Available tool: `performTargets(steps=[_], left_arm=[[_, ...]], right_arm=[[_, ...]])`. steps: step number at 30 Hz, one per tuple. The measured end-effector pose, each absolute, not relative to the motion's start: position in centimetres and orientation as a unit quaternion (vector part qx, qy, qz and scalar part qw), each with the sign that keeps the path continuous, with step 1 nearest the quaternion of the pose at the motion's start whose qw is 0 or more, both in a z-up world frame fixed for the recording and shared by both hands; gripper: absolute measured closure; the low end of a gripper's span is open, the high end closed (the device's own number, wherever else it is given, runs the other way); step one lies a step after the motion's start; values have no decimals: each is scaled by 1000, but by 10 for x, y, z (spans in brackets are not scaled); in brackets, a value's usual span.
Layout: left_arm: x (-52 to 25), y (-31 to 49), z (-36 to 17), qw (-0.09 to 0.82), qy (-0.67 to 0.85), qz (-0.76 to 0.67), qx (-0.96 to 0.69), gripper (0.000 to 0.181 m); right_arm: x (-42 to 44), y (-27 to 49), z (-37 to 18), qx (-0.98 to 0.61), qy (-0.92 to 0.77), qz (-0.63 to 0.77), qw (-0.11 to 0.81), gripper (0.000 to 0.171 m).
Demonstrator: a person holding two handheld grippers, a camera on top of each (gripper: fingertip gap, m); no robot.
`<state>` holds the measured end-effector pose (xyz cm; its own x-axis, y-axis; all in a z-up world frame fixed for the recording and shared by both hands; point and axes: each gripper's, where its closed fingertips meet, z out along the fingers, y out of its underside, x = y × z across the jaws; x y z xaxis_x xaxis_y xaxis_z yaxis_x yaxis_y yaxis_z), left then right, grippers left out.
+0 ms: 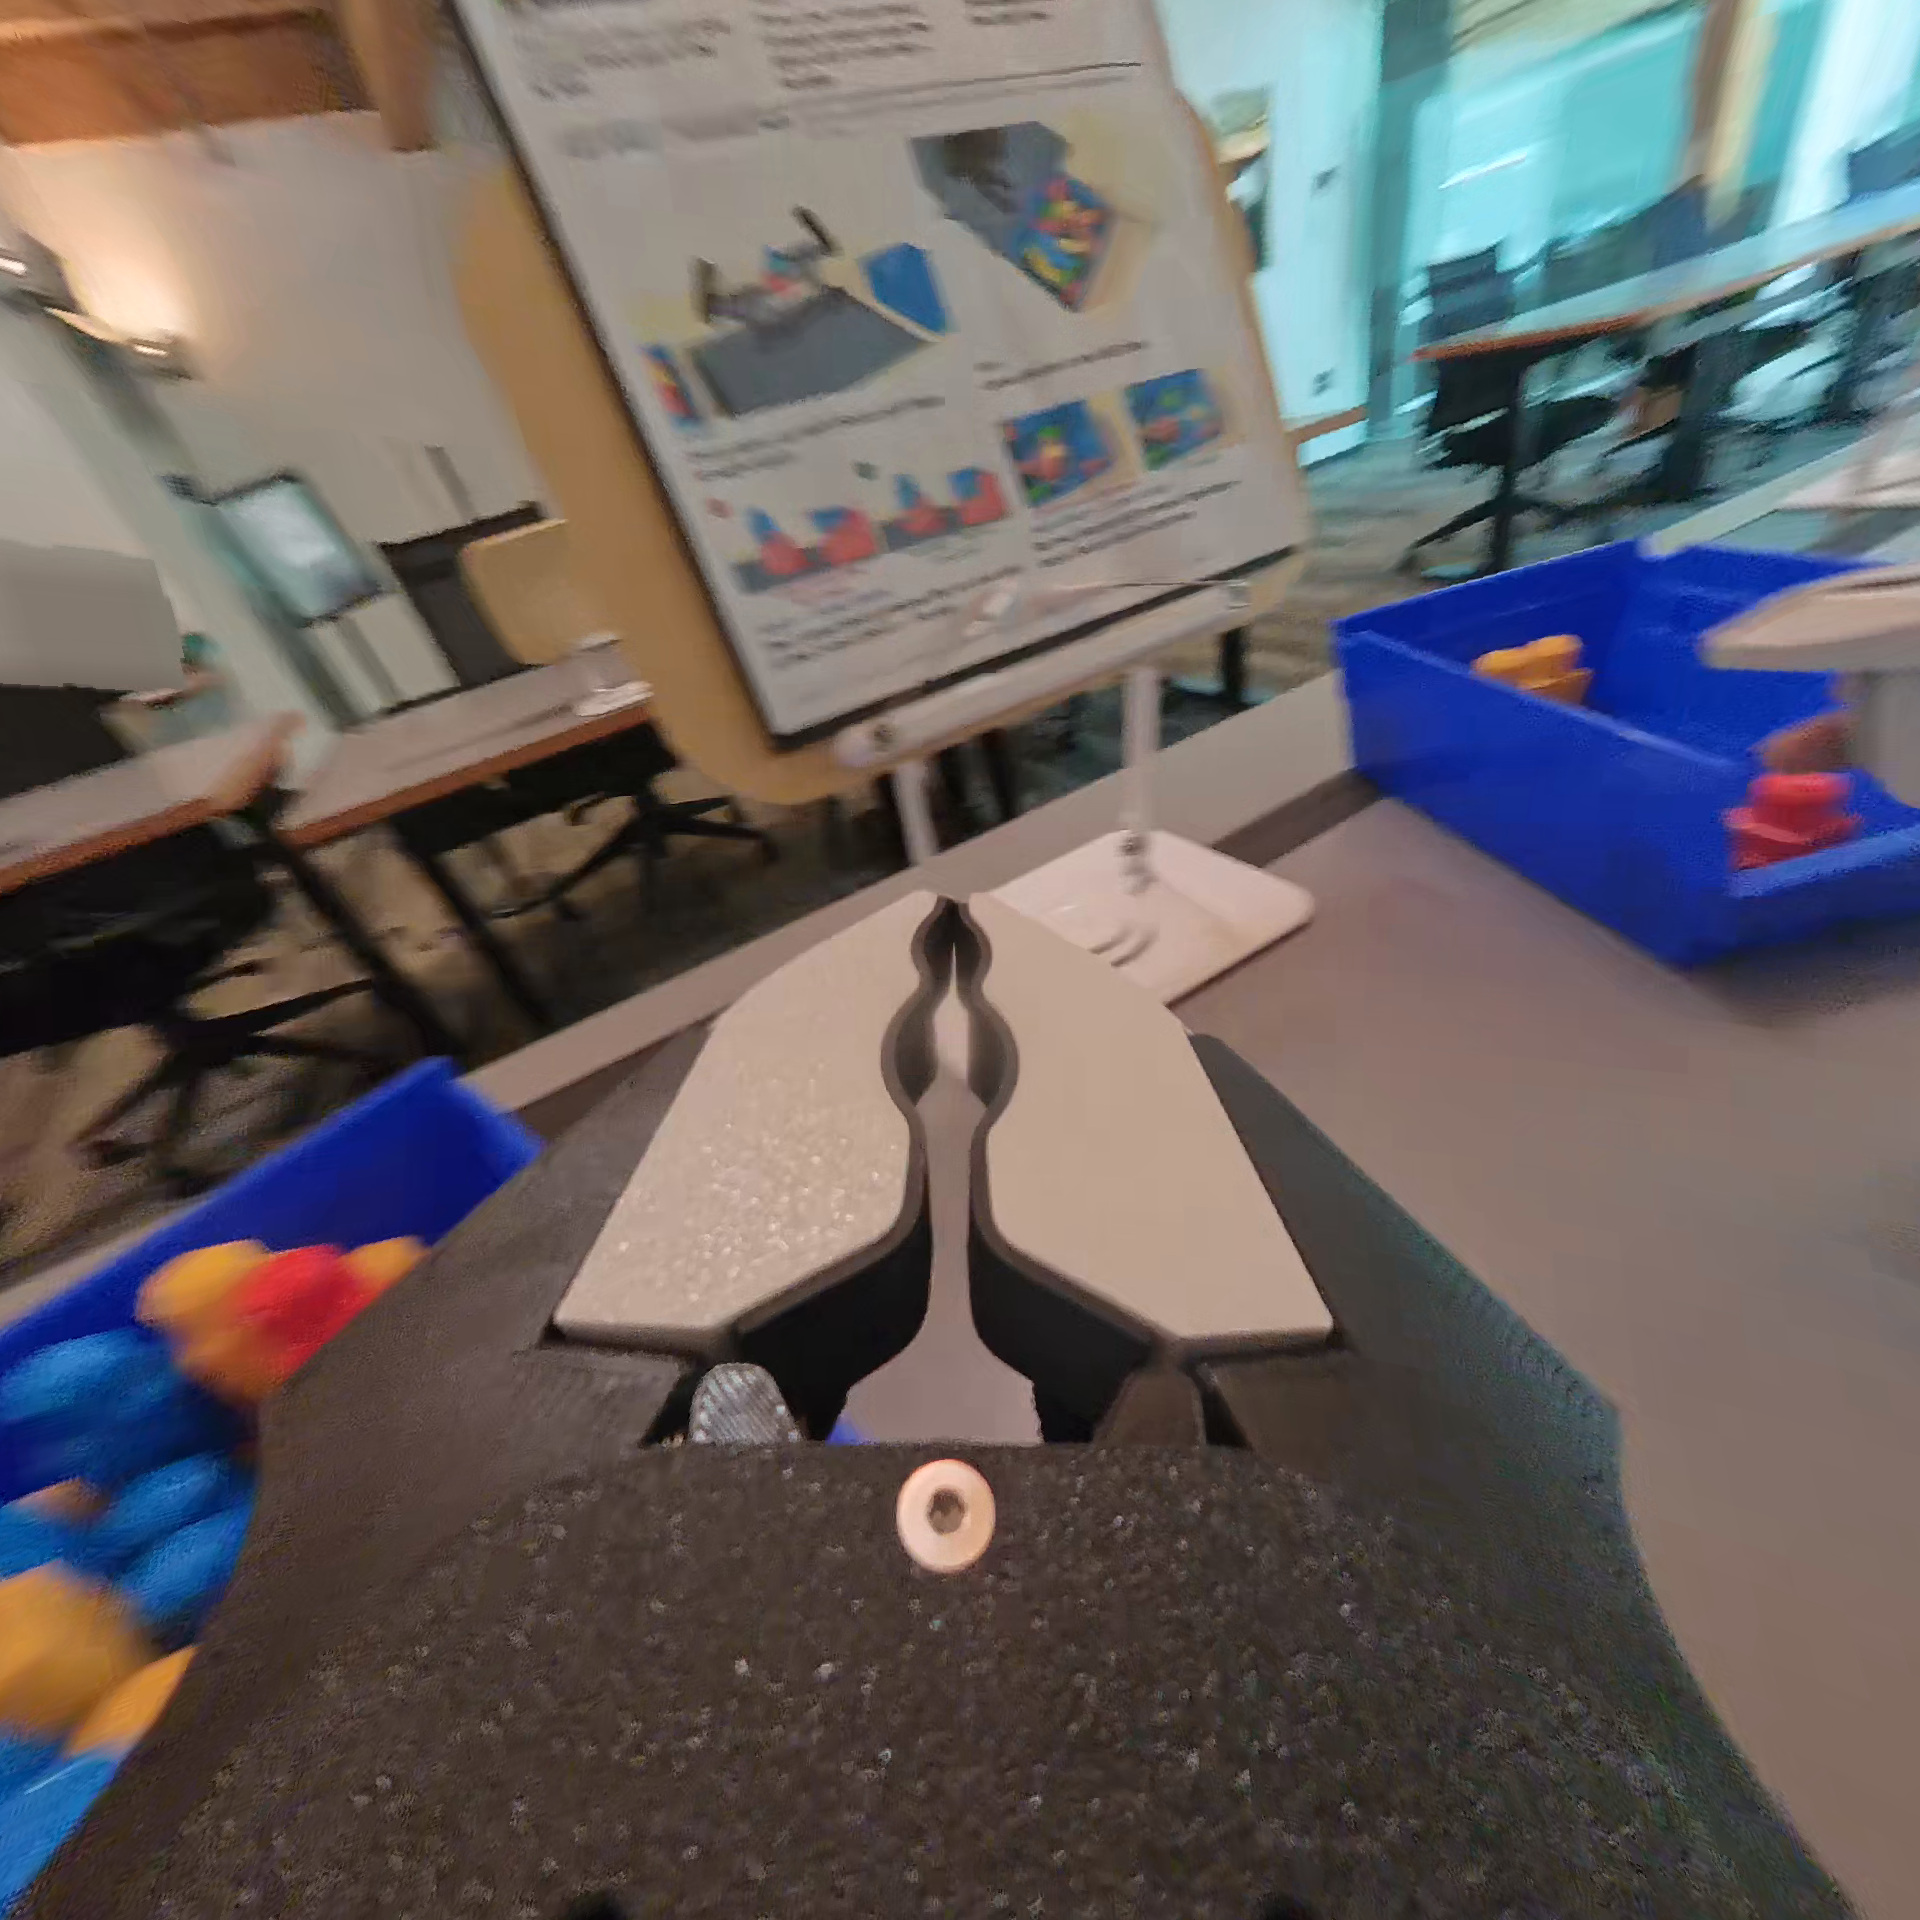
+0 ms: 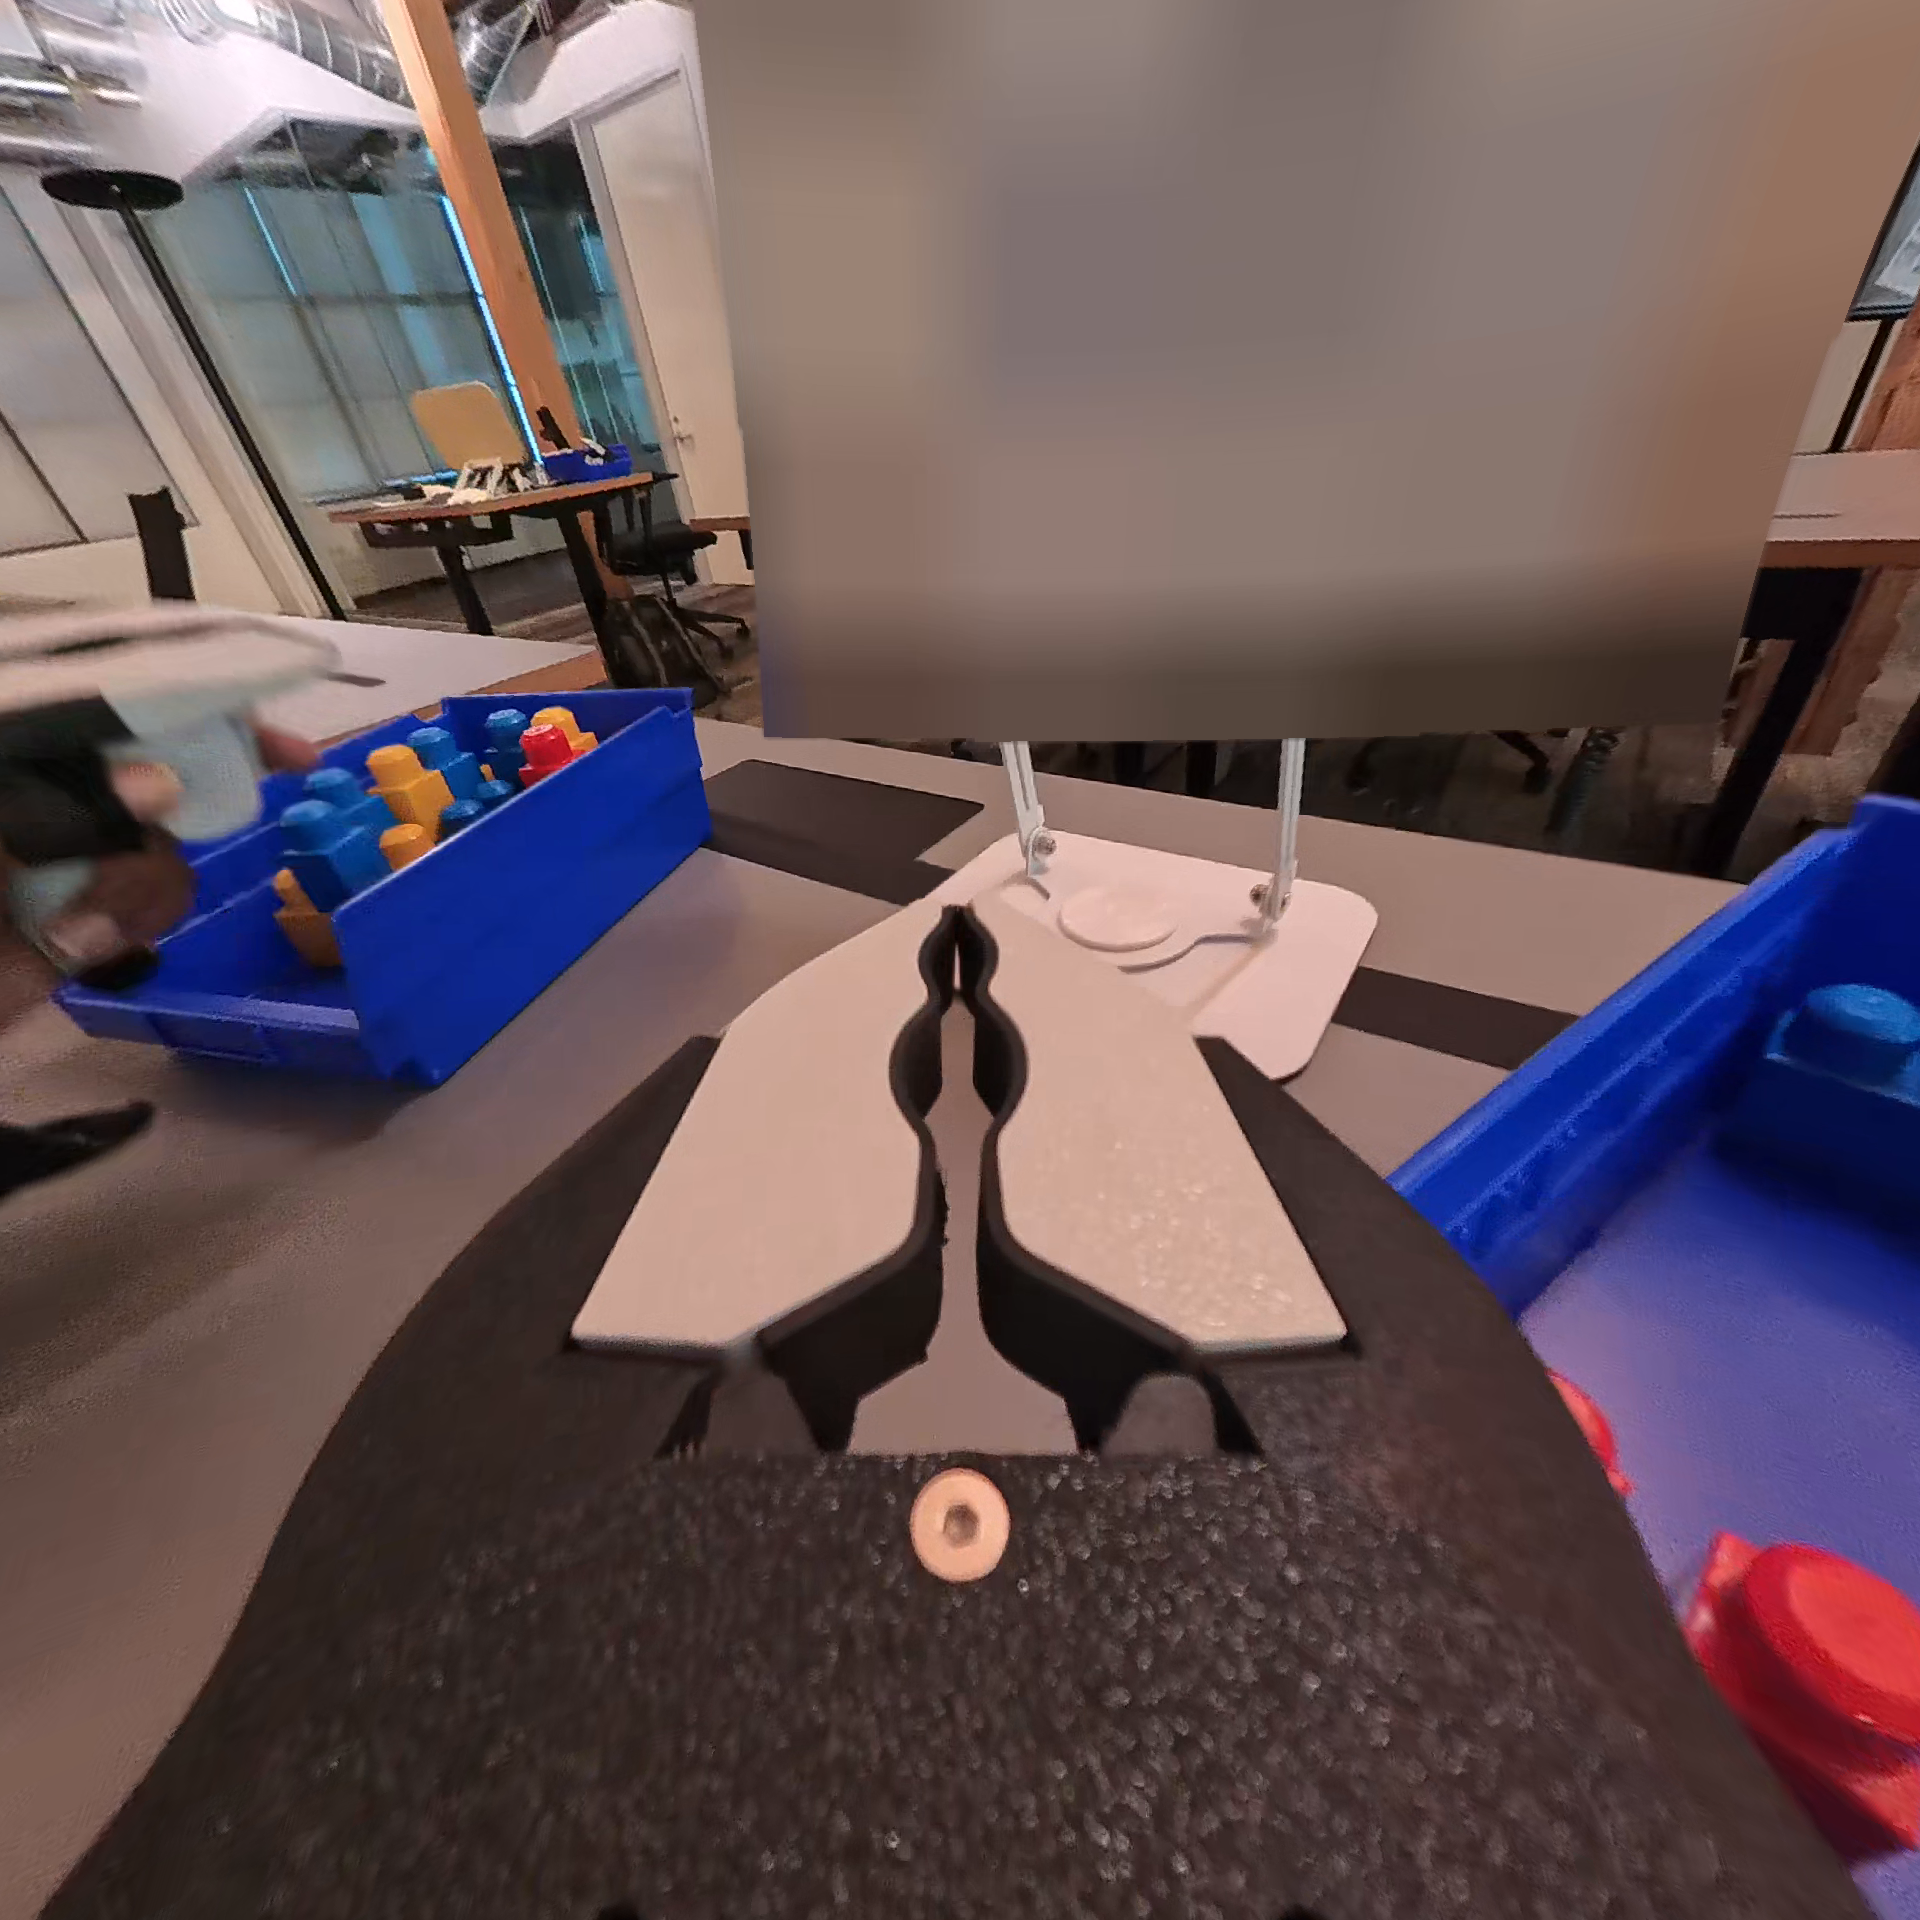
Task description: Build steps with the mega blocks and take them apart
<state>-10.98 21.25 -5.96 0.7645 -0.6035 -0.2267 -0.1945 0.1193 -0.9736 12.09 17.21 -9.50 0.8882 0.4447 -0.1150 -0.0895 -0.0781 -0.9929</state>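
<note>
The left gripper (image 1: 954, 920) is clenched with nothing between its fingers; its tips meet above the grey table (image 1: 1507, 1143). The mega blocks lie in two blue bins on either side. In the left wrist view the left bin (image 1: 343, 1174) sits at about eight o'clock from the fingertips, close against the gripper body, holding a blurred heap of blue, yellow and red blocks (image 1: 260, 1309). The right bin (image 1: 1590, 821) stands at about two o'clock, well apart from the tips, with a yellow block (image 1: 1538, 665) and a red block (image 1: 1792, 816) inside.

The right gripper (image 2: 961, 920) is likewise closed and empty, its tips touching. In the right wrist view the left bin (image 2: 499, 935) lies at about nine o'clock from the tips, filled with upright blue, yellow and red blocks (image 2: 416, 790). The right bin (image 2: 1621, 1060) is at about four o'clock, just beside the gripper body, with a blue block (image 2: 1849, 1049) and a red block (image 2: 1808, 1642) in it.

Straight ahead at twelve o'clock in both views a board stand's white base (image 2: 1288, 945) rests on the table. No block lies between the grippers.
</note>
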Motion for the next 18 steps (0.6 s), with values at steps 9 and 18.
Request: performTargets(steps=[9,18], left_arm=[[-241,236,-53,582,267,-6,-768,155],[-321,252,-154,302,230,31,-925,114]], right_arm=[[115,166,-117,-715,-160,226,642,170],[105,163,-125,-726,-177,243,619,166]])
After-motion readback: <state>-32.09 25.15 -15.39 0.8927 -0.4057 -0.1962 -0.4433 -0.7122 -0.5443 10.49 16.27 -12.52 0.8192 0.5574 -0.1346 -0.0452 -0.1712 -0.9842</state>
